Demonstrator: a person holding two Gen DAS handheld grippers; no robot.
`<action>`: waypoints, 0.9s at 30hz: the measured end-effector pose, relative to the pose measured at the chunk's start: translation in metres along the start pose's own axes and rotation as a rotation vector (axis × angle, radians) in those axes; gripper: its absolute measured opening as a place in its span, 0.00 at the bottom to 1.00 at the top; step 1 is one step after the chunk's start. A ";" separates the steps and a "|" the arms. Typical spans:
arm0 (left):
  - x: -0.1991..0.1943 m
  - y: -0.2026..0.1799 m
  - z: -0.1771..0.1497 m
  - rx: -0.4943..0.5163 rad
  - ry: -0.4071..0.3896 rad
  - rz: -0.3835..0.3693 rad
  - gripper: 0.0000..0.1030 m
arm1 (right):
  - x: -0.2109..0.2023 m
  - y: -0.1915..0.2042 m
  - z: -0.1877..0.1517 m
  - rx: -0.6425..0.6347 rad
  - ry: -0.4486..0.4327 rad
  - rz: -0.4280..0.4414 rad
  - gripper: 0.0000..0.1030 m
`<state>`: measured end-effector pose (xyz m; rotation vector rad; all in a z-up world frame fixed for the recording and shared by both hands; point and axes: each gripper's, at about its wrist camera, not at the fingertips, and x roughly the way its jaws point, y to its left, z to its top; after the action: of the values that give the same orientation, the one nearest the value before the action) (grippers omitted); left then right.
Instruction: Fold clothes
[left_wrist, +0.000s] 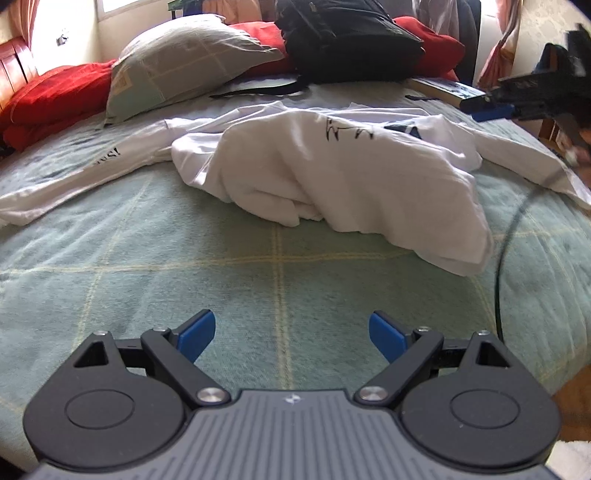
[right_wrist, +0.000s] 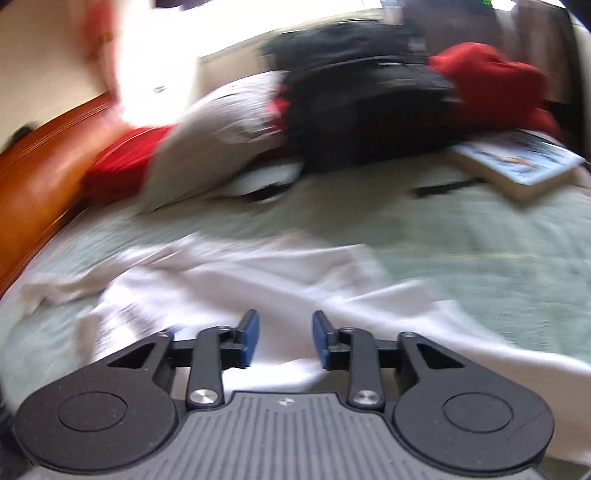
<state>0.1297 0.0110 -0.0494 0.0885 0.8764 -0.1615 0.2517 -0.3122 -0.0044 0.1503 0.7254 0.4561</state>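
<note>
white shirt (left_wrist: 343, 173) print, left view only

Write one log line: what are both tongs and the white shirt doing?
left tongs: open, empty | right tongs: open, empty | white shirt: rumpled on bed

The left wrist camera sits low behind the left gripper (left_wrist: 291, 334) and looks across the bed (left_wrist: 258, 295). The white shirt (left_wrist: 351, 177) lies well ahead of the fingers, and the right gripper (left_wrist: 491, 110) shows far off to the right. The right wrist camera sits close above the shirt (right_wrist: 258, 280), which lies under its fingers; this view is blurry. Both views share the shirt, the pillow (left_wrist: 184, 62), the black bag (left_wrist: 351, 37) and the book (right_wrist: 517, 166) far ahead.
</note>
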 end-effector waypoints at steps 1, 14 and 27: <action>0.005 0.002 0.000 -0.002 0.009 -0.001 0.91 | -0.003 0.012 -0.006 -0.035 0.005 0.025 0.51; 0.021 0.019 -0.006 0.054 0.000 -0.066 0.99 | -0.034 0.109 -0.078 -0.248 0.093 0.147 0.70; -0.013 0.063 -0.008 0.053 -0.027 0.111 0.99 | 0.020 0.188 -0.090 -0.251 0.182 0.266 0.83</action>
<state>0.1267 0.0752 -0.0440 0.1841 0.8380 -0.0821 0.1394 -0.1377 -0.0291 -0.0322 0.8231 0.8181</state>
